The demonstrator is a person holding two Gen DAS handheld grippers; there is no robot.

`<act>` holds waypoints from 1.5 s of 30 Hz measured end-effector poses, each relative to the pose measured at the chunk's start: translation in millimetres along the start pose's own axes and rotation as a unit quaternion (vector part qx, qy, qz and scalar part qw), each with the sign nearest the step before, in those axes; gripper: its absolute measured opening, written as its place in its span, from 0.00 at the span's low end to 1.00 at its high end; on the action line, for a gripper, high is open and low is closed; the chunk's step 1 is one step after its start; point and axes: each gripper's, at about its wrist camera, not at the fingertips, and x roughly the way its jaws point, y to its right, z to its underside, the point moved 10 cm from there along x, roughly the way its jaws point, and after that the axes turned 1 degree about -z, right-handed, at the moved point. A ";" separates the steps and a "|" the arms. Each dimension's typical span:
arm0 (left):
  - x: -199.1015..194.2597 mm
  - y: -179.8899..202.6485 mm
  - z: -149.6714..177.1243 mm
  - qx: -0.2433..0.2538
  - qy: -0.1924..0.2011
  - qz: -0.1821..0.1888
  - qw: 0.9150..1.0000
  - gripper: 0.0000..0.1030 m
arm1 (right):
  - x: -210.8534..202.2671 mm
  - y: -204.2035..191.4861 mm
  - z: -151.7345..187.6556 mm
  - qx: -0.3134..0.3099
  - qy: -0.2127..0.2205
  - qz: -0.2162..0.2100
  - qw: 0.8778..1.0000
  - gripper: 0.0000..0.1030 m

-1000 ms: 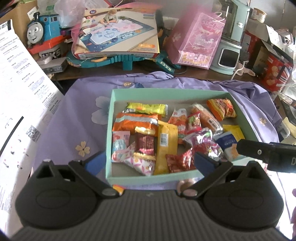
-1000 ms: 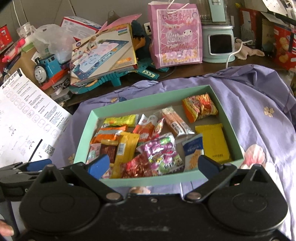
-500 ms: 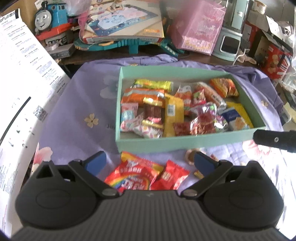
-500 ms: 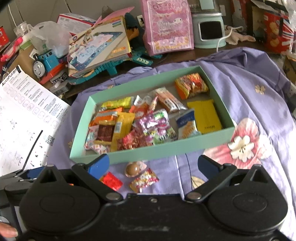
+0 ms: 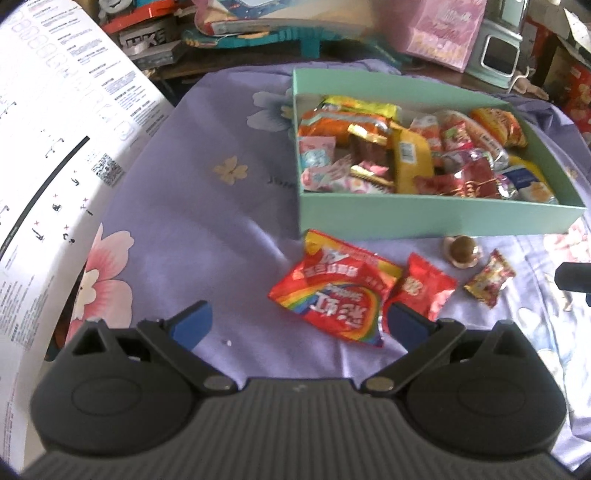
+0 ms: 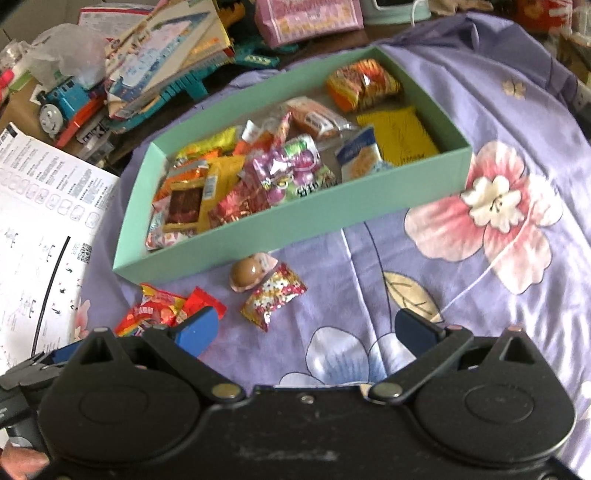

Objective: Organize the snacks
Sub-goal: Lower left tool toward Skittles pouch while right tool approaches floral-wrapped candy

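Observation:
A mint-green box [image 5: 424, 218] [image 6: 295, 229] holds several snack packets. On the purple floral cloth in front of it lie a red rainbow candy bag [image 5: 332, 295] [image 6: 147, 314], a small red packet [image 5: 424, 288], a round brown chocolate [image 5: 463, 249] [image 6: 247, 273] and a small red-and-gold wrapped candy [image 5: 489, 278] [image 6: 273, 299]. My left gripper [image 5: 299, 323] is open, just short of the rainbow bag, nothing between its fingers. My right gripper [image 6: 306, 330] is open too, over bare cloth below the wrapped candy.
A large white printed sheet [image 5: 48, 147] [image 6: 40, 221] lies at the left. Behind the box sit a toy train [image 6: 66, 103], stacked game boxes [image 6: 166, 62], a pink gift bag [image 5: 447, 33] and a pale green appliance [image 5: 498, 55].
Both grippers have pulled back from the box toward me. The loose snacks in front of the box have come into view. The left view has shifted left.

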 end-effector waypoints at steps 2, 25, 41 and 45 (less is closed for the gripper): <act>5.7 -1.6 -1.5 -0.002 -0.002 0.000 1.000 1.00 | 8.7 -1.7 1.1 0.013 -0.010 0.002 1.000 1.00; 42.0 -11.1 -12.2 -0.034 -0.013 0.027 0.999 1.00 | 75.0 -24.0 0.5 -0.013 0.002 0.099 0.995 0.94; 41.2 -7.6 -16.7 0.002 0.015 0.015 1.000 1.00 | 55.8 10.9 8.5 -0.025 0.021 0.116 0.993 0.94; 38.8 2.1 -16.3 0.018 0.018 0.029 0.999 1.00 | 51.0 9.2 6.9 -0.023 0.030 0.101 0.994 0.82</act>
